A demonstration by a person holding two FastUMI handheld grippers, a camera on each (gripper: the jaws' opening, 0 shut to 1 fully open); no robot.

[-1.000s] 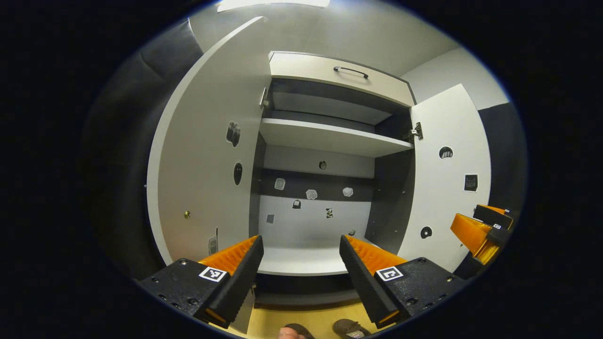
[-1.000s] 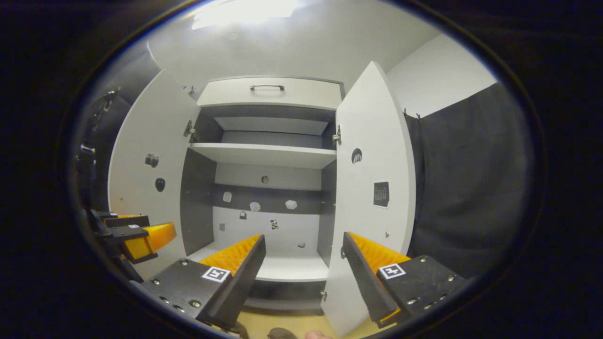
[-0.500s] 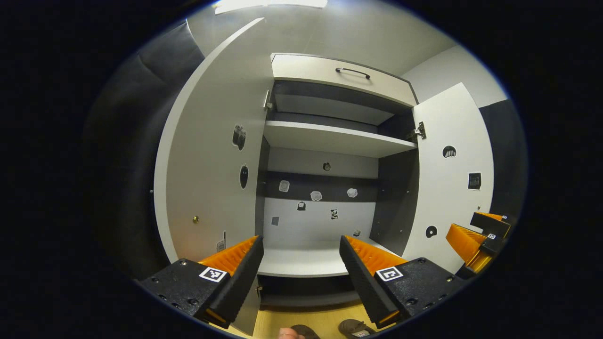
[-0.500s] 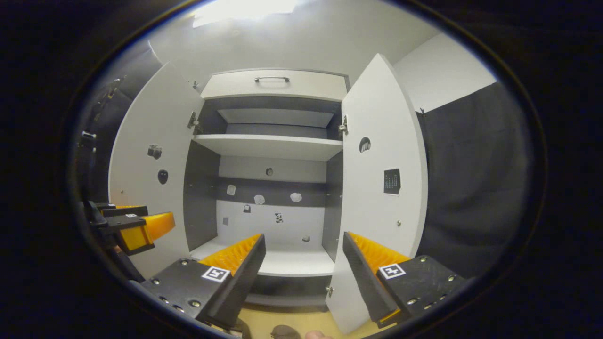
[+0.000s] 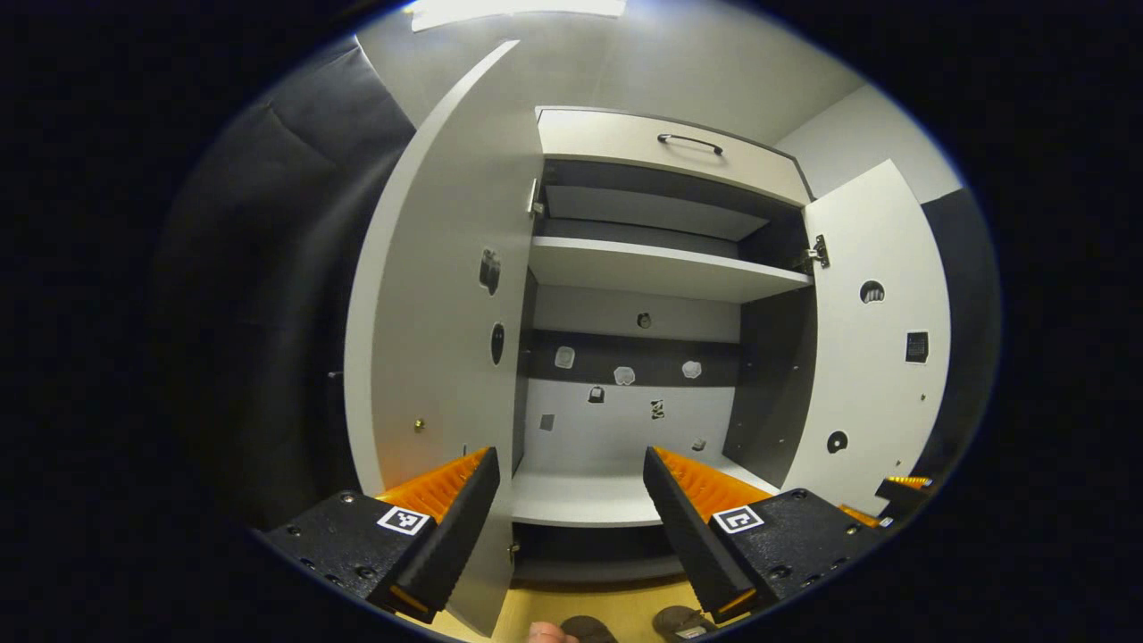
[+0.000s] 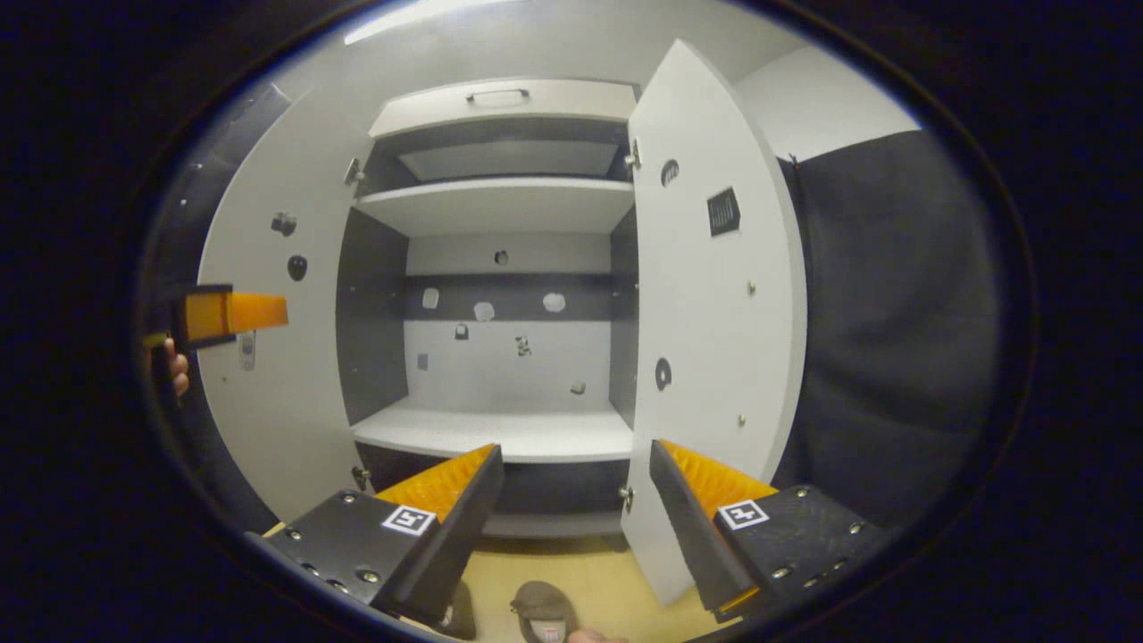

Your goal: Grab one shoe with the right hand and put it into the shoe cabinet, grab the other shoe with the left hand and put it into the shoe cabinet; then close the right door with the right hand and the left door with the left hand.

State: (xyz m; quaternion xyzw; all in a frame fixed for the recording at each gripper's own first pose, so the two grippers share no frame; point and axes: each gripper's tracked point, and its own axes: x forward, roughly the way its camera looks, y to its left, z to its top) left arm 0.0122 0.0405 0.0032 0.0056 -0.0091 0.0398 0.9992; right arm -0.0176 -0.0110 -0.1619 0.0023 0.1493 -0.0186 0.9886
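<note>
Left gripper view: the left hand-held gripper (image 5: 567,500) is held with its two fingers spread wide and nothing between them, facing the open shoe cabinet (image 5: 661,268). The left door (image 5: 446,295) stands swung out just beyond the left finger, and the right door (image 5: 871,357) is swung out on the far side. Inside, the upper shelf (image 5: 661,268) and the lower shelf (image 5: 580,496) carry no shoes. At the bottom edge, two dark shoes (image 5: 679,621) lie side by side on the yellowish floor (image 5: 607,603) in front of the cabinet. A small part of the other gripper shows at the right edge.

In the right gripper view, the right hand-held gripper (image 6: 576,505) is also wide open and holds nothing. Its right finger sits in front of the lower edge of the right door (image 6: 714,295). The shoe cabinet (image 6: 500,201) is open, with both shelves bare. A shoe (image 6: 540,607) lies on the floor (image 6: 589,580) just below the fingers, with another one partly hidden behind the left finger. The left hand-held gripper (image 6: 228,314) shows at the left edge, in front of the left door (image 6: 277,357), with a person's fingers (image 6: 179,371) gripping below it.
</note>
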